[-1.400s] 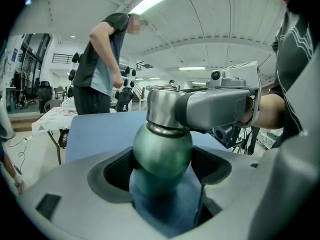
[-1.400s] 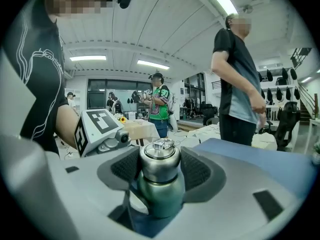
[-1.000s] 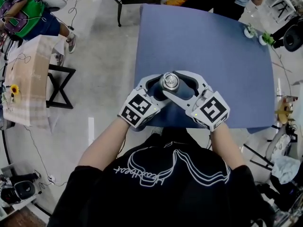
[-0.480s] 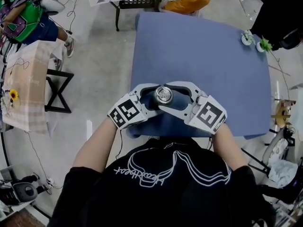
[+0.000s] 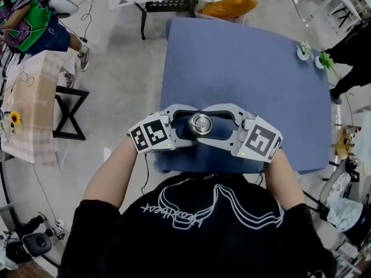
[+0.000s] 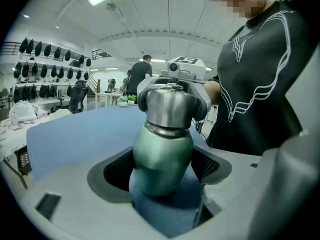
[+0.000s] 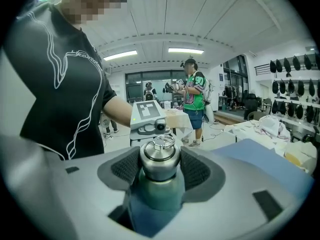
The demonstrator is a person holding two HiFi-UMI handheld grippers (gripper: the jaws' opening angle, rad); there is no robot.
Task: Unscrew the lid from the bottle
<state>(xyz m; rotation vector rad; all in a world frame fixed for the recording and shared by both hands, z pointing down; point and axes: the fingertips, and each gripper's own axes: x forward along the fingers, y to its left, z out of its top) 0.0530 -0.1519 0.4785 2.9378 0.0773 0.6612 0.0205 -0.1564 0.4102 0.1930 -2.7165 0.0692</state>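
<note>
The bottle [image 6: 162, 151] is green with a shiny silver lid [image 7: 159, 160]. It is at the near edge of the blue counter [image 5: 249, 68], right in front of the person. Both tools have hold of it, one from each side.

The left gripper [image 6: 161, 168] holds the fat green part of the bottle. Its fingers [image 6: 116, 170] are spread wide, and the dark pads press on both sides of the green body. The bottle looks a bit tipped in this view. I cannot tell if its bottom sits on the counter or is lifted just off it.

The right gripper [image 7: 159, 170] holds the lid. Its fingers [image 7: 197, 170] are also wide apart, with the silver lid snug between the two dark pads. A small metal ring [image 7: 161, 143] stands on top of the lid.

So the getting-ready part looks done: one tool keeps the bottle steady and the other has the lid. But the lid is still on. It sits down close on the bottle's neck, and I see no gap there. It may be a little loose already, but the pictures do not show that.

What is left is the main job, I think. The lid must be twisted round until it comes free, maybe with a few new grips. Then it can be lifted off the bottle.
</note>
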